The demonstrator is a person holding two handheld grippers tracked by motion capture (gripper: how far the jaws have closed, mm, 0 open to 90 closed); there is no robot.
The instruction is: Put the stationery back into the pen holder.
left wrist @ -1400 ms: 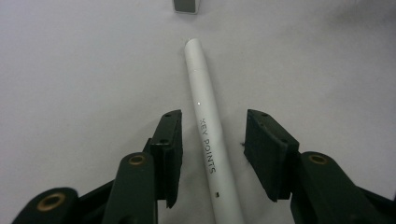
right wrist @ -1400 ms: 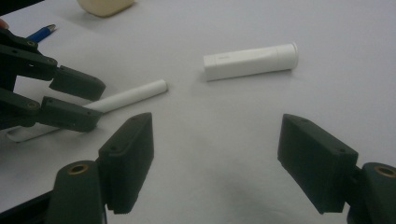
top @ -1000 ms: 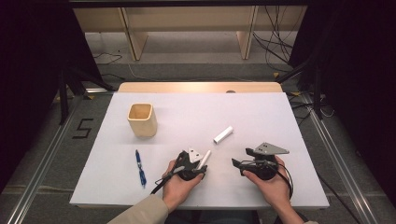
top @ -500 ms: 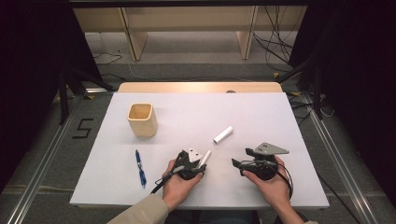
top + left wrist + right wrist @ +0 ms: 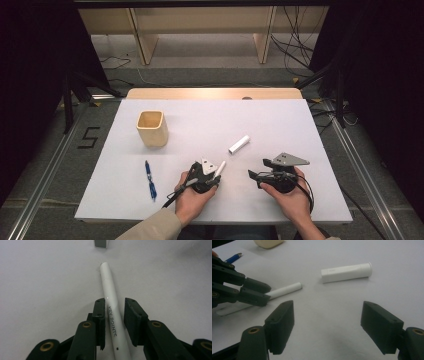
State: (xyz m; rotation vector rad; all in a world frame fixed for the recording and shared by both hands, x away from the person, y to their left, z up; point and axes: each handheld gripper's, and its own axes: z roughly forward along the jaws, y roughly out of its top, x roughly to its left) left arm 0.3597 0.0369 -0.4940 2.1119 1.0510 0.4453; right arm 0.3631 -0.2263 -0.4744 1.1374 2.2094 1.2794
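Stock laid out on flat white table (image 5: 280,120). White pen barrel (image 5: 111,305): slim round plastic tube, printed KEY POINTS along its side, lying flat on the sheet near the person's edge, open end pointing away from the hand. Left gripper (image 5: 217,175): black two-jaw tool, held low astride the white pen barrel, jaws narrowed and just now closing in on it; one pad at or almost at the barrel's side, the other with a sliver of table showing between pad and plastic. Not yet judged a firm hold; barrel resting on the table, not lifted. Meaning for the work: pick-up of the barrel under way, squeeze nearly complete, lift likely next once both pads bear. Risk noted: round smooth tube, apt to roll or swivel if pinched off-centre. Right gripper (image 5: 328,306): same black make, to the right of the white pen barrel and apart from it, jaws spread wide, nothing between them, facing toward the barrel's far end. White cap (image 5: 239,144): short stout white plastic cylinder, beyond the white pen barrel and slightly to its right, near but not touching; probable mate for the barrel. Blue pen (image 5: 150,180): slim blue plastic, well to the left of the white pen barrel, untouched. Wooden cup (image 5: 152,128): pale, square-sided, open-topped, upright, far left of and beyond the white pen barrel.
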